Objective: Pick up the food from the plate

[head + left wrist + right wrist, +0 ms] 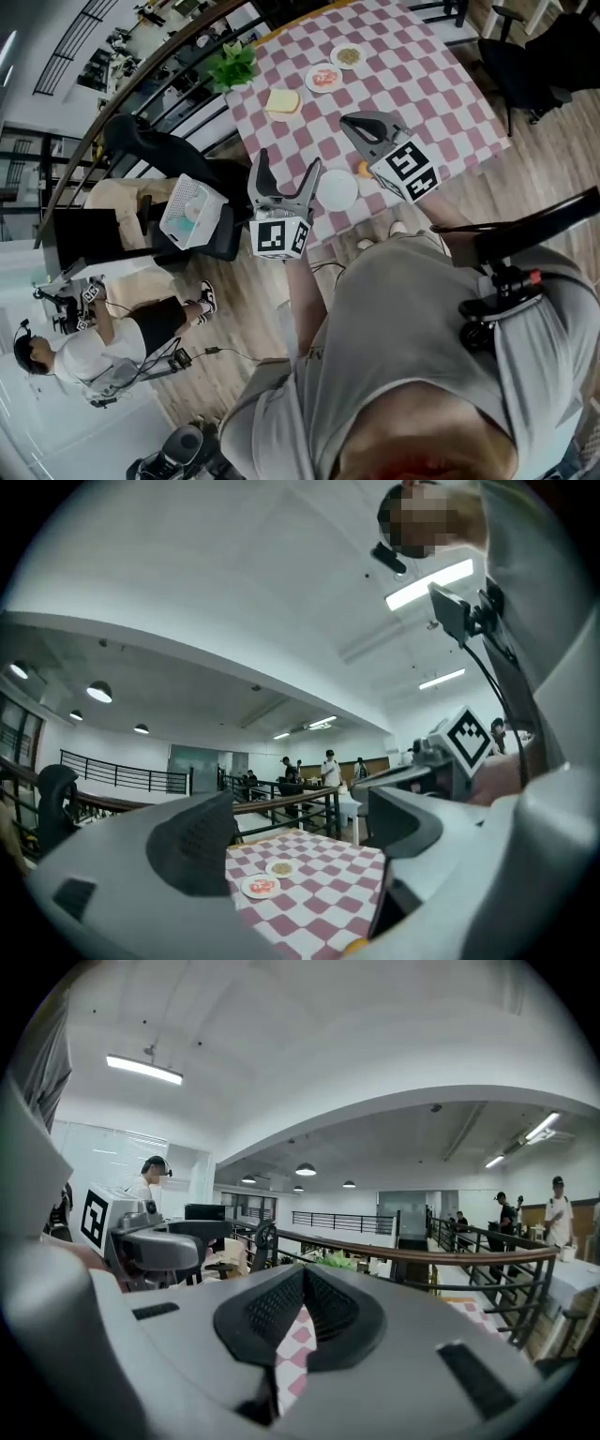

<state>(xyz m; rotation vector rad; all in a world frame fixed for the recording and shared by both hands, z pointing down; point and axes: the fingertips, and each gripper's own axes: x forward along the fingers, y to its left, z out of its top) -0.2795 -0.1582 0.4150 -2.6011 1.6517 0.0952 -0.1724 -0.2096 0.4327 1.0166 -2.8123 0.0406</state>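
**Head view.** The left claw (289,161) — jaws spread, nothing between them — and the right claw (356,122), jaws pressed together and empty, are held over the near edge of the checked tabletop (441,94). Red food (324,77) is seen on a small plate (310,83) farther back — well apart from both claws.

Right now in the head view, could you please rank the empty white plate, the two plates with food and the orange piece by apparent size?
1. Empty white plate, also nearest the camera.
2. Red-topped plate and tan-topped plate: too alike to rank.
3. Orange piece, clearly smallest.
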